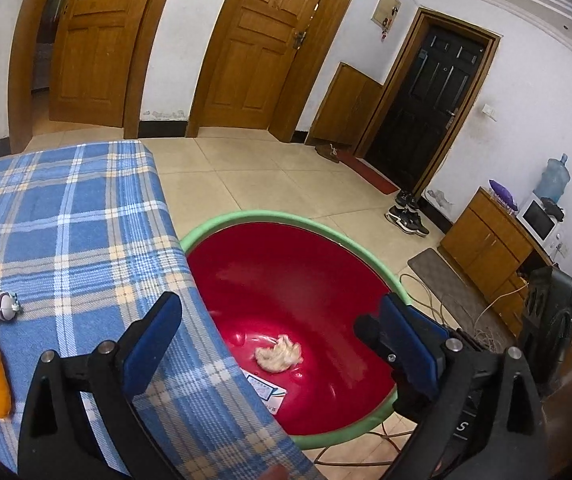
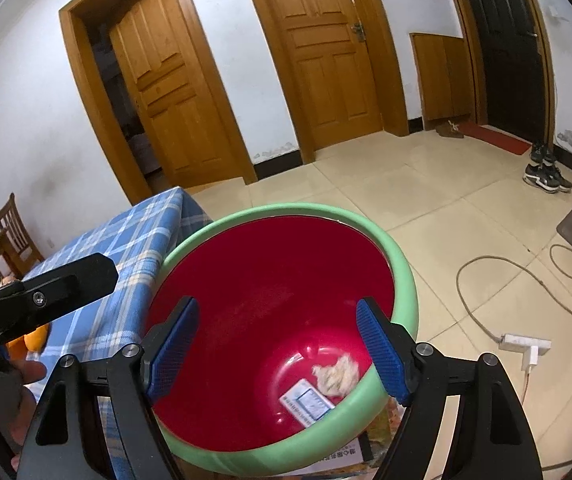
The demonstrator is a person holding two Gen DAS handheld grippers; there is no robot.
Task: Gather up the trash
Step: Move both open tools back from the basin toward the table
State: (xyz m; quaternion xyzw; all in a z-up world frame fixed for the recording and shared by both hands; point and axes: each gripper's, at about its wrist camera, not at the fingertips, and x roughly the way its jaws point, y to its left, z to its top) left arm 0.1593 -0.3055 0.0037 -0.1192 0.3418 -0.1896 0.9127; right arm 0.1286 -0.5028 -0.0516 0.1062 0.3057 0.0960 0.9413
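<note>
Both claws, left gripper [image 1: 282, 336] and right gripper [image 2: 282, 344], gape empty over the green-rimmed red plastic basin [image 2: 405, 264]; crumpled cream tissue wad [image 2: 335, 376] lies inside.

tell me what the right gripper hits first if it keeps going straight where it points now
Probably the red inside of the basin: the right gripper, jaws open and empty, aims into it. Depth is unclear.

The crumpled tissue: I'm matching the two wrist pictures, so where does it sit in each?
Left wrist: crumpled tissue low centre, on the basin's red bottom.
Right wrist: crumpled tissue lower right, beside a small printed packet.
Shared landmark: the basin's green rim.
</note>
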